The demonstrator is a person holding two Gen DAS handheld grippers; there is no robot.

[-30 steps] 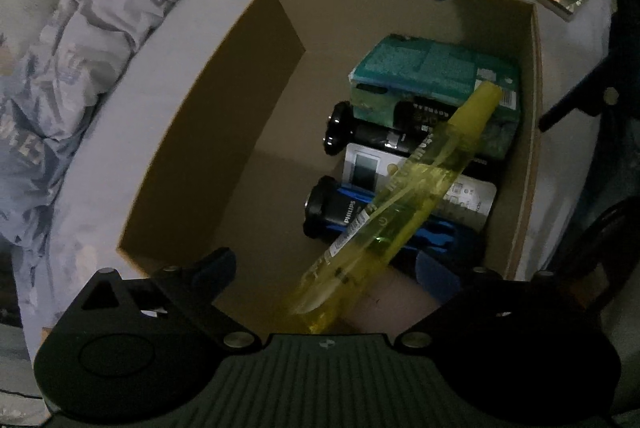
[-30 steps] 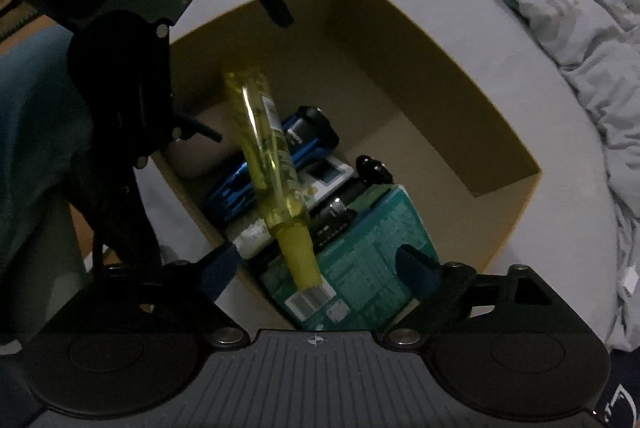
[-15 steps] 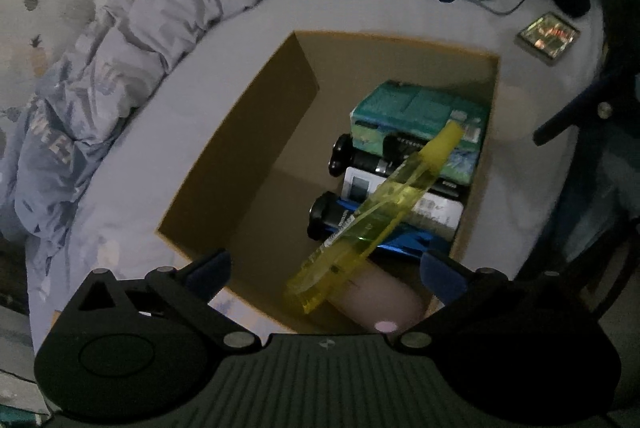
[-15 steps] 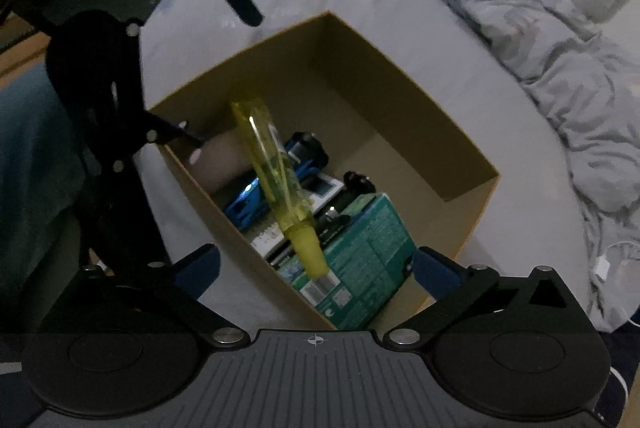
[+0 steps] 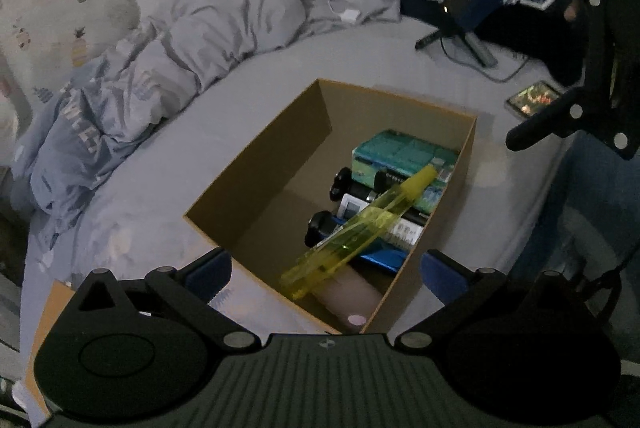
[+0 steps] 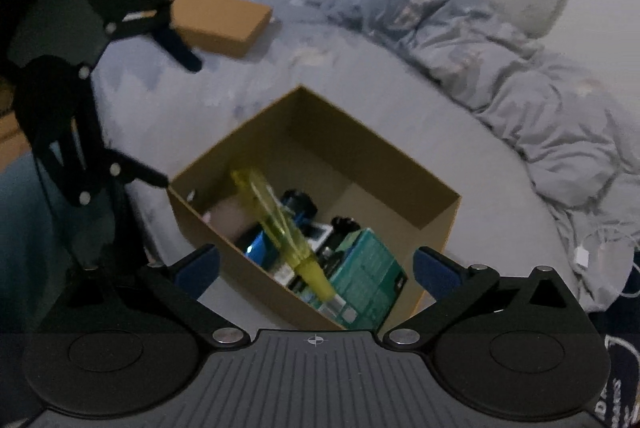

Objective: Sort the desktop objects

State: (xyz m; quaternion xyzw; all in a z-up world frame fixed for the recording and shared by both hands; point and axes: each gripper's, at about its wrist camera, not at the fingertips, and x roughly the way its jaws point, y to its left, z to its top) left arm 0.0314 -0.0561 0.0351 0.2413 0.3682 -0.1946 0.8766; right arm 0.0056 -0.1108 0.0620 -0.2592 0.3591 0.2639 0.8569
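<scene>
— What have your claws got?
— Nothing. My left gripper (image 5: 326,270) and right gripper (image 6: 316,268) both gape wide, empty, above the cardboard box (image 5: 466,164).
— The yellow bottle (image 5: 356,232)?
— Slanted inside, across a teal carton (image 5: 404,152). Items underneath are half-hidden, too dim to name.

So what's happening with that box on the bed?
A person is sorting items into the cardboard box using two handheld grippers. The yellow bottle lies slanted across the things already inside, including a teal carton. The left gripper and right gripper are open and empty above the box.
</scene>
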